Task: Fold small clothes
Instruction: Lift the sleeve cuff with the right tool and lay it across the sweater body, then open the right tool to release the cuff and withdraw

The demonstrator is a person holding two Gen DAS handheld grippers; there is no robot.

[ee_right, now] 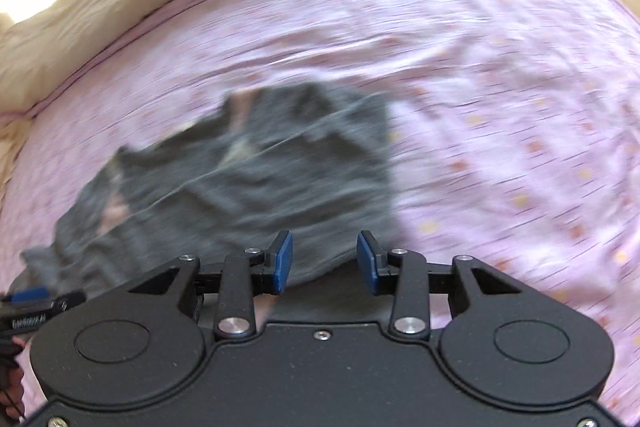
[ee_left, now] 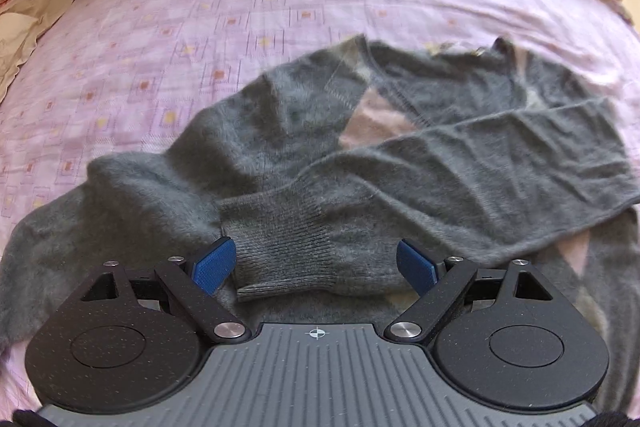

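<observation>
Left wrist view: fuzzy grey knitted sweater [ee_left: 280,131] on pink patterned bed [ee_left: 200,7], ribbed cuff [ee_left: 288,259] between spread left claw [ee_left: 316,267], sleeve running up-right; right claw [ee_right: 324,261] spread, farther.

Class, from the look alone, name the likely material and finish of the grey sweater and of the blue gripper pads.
Grey sweater: soft fuzzy knit, probably wool or a wool blend; hazy nap, ribbed cuff.
Blue pads: likely matte rubber or plastic; a fine grid texture shows.
</observation>
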